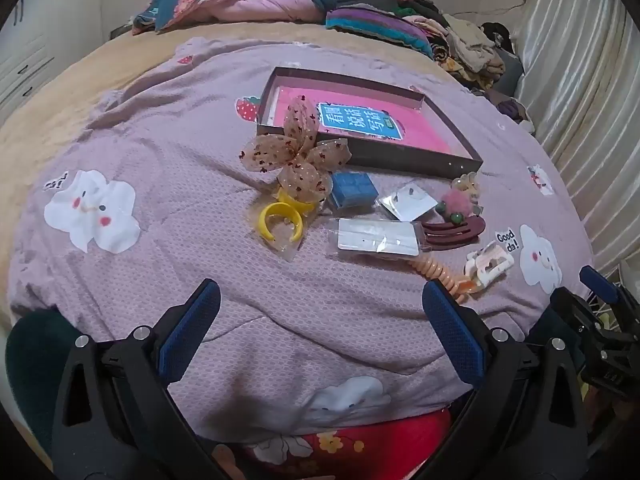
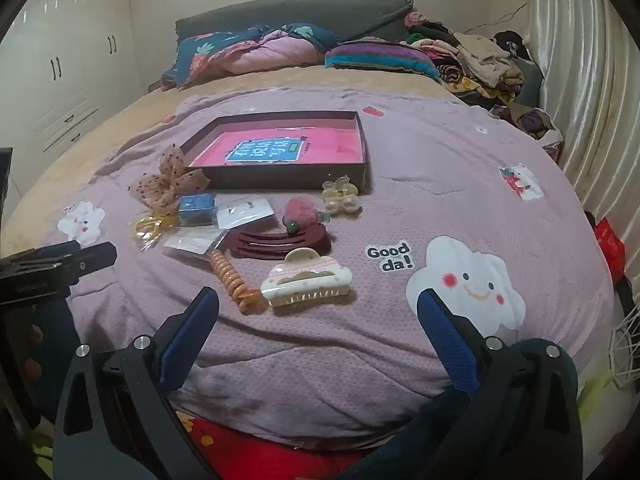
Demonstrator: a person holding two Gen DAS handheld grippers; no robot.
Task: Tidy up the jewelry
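Cardboard tray (image 2: 362, 148), dark walls, pink sheet w/ blue label on its floor; lies flat on the lilac bedspread (image 2: 420, 152), mid-bed. No jewelry in it.

Items on the bedspread, all in a loose cluster just in front of the tray:
- Mesh bow (image 1: 298, 152), beige w/ dark red dots, standing up against the tray's near-left corner.
- Yellow ring-shaped piece (image 1: 278, 220) in clear wrap, at the bow's base.
- Blue box (image 1: 352, 190), small, just beside the bow.
- Two earring cards (image 1: 408, 202) in clear sleeves, one behind the other, next to the blue box.
- Pink pom clip (image 2: 300, 210) w/ green bead, resting on the back edge of the maroon hair clip.
- Maroon hair clip (image 2: 280, 242), flat, curved.
- Pearl claw clip (image 2: 340, 196), pale, close to the tray's near-right corner.
- Orange spiral hair tie (image 2: 232, 276), stretched out, one end touching a card sleeve.
- White claw clip (image 2: 306, 280), cloud-shaped, nearest of the lot; just beside the spiral tie.

Left gripper (image 1: 320, 320): wide open, nothing between its blue pads, tilted down over bare bedspread short of the cluster. Right gripper (image 2: 318, 324): wide open too, holding nothing, tilted down just short of the white claw clip.

Beyond: tan blanket, bunched quilt + striped pillow at the bed's head, heap of clothes at far right, pale curtain along the right side, white wardrobe at left.
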